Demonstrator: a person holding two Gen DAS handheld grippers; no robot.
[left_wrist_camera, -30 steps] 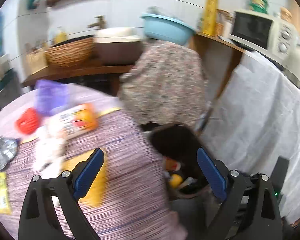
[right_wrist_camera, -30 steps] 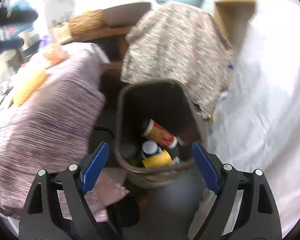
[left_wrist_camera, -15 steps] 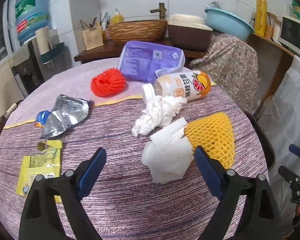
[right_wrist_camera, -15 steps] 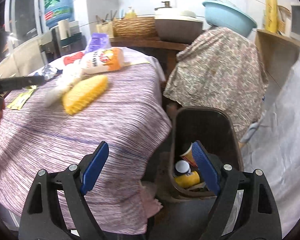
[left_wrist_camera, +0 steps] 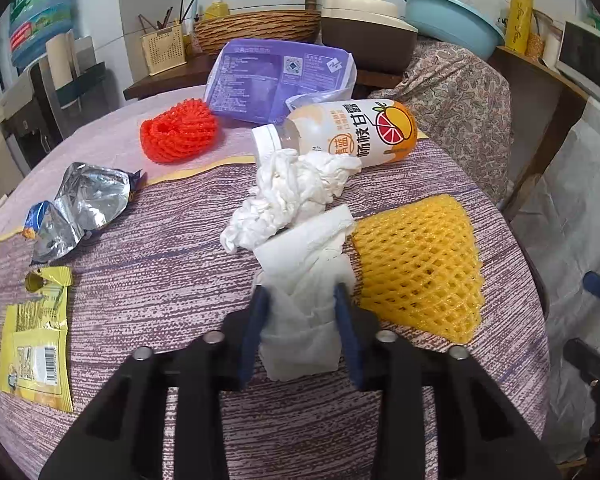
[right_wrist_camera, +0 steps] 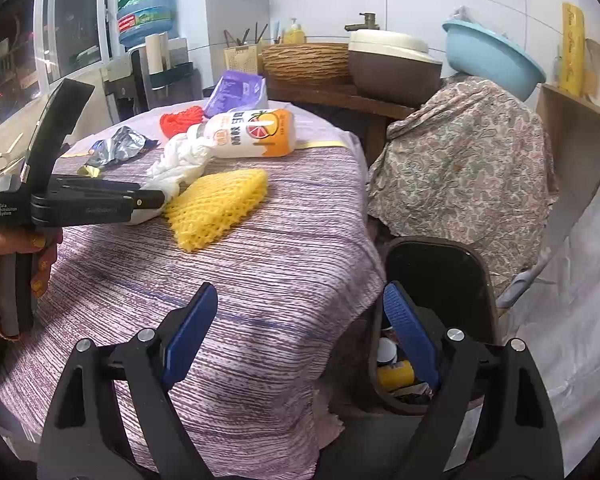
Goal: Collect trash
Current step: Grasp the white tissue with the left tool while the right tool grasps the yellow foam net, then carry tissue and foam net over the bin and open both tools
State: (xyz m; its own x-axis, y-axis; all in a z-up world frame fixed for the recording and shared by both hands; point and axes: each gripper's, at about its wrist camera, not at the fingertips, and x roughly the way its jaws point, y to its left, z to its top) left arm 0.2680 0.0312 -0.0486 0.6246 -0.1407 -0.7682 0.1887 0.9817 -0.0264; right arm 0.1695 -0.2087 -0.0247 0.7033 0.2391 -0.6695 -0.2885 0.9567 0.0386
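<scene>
Beyond the striped tablecloth (left_wrist_camera: pixel 160 272), a wicker basket (left_wrist_camera: pixel 256 30) sits at twelve o'clock beside a brown lidded pot (left_wrist_camera: pixel 366 36), a light-blue basin (left_wrist_camera: pixel 452 20) at one o'clock, a water jug (right_wrist_camera: pixel 146 4) at ten.

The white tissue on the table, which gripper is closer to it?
Left. The left gripper has just closed its fingers on the white tissue. The right gripper hangs open past the table's near edge, by the trash bin.

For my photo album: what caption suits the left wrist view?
Left gripper closing on a white tissue among table litter.
</scene>
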